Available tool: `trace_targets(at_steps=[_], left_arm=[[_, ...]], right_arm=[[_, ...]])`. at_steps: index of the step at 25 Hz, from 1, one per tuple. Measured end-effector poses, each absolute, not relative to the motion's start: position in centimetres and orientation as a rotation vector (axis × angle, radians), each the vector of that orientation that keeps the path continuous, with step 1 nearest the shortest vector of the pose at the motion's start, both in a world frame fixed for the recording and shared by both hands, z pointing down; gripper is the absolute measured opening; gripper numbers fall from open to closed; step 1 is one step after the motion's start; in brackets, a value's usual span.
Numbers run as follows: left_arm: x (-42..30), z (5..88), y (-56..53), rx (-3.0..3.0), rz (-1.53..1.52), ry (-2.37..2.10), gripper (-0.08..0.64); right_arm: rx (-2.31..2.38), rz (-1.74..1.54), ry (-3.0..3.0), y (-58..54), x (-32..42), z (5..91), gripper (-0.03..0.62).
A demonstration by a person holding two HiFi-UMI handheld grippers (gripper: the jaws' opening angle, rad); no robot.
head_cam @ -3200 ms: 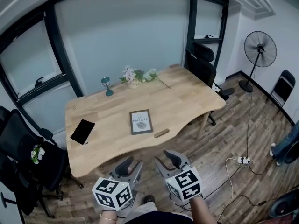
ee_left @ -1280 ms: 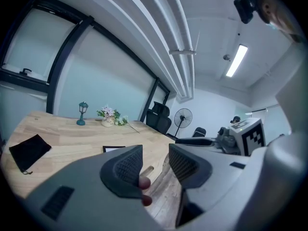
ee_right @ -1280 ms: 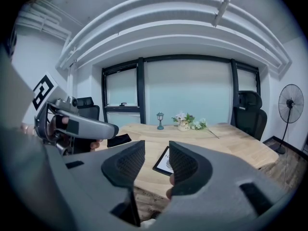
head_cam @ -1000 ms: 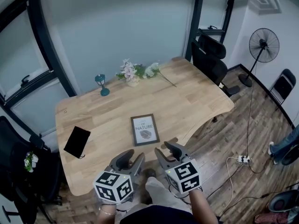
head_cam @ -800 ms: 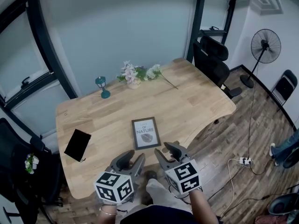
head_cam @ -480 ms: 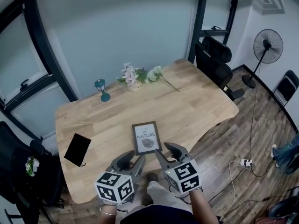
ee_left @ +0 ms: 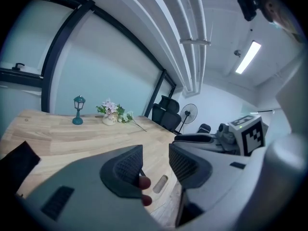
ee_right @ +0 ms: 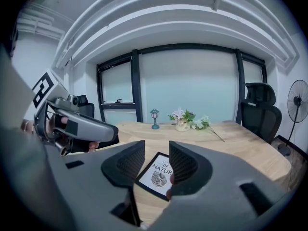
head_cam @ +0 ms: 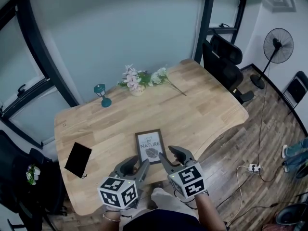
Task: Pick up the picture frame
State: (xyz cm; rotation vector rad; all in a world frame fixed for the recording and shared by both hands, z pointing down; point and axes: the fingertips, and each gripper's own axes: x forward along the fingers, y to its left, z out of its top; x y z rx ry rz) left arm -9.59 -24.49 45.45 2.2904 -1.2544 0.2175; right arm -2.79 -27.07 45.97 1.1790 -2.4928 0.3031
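Poised at the 6 o'clock edge of a pale wooden counter, just short of a black-edged rectangular picture frame with a white leaf print, flat on the wood. Held side by side, a grey two-jaw left gripper and a matching right gripper, jaws of each parted, nothing between them. From the right gripper, picture frame dead ahead at 12 o'clock, long axis running roughly 12 to 6; from the left gripper, off toward 1 o'clock and unseen in its own view. Likely the right gripper's to take, being nearer
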Motion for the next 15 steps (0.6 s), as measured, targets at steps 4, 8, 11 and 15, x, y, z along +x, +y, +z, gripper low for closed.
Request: trace_targets(at_steps=[4,8,11,15], left_arm=[[-9.6,46.3,-25.8,2.274,0.230,-1.253,0.161],[-10.0,47.2,-27.2,2.249,0.233,-1.255,0.162],[-10.4,47.7,-28.3,2.232,0.230,-1.262,0.161],[-10.6,48.4,-29.8,2.213,0.225,-1.271,0.161]], right_arm=[[1.160,0.305,-2.486,-28.5,-2.8,46.7,0.130],[1.137,0.309,-2.474,-29.9,-2.9,47.5,0.130],[1.115,0.310,-2.462,-30.8,-3.1,48.3,0.130],[1.087,0.311,-2.439,-32.1,-3.3,49.4,0.130]])
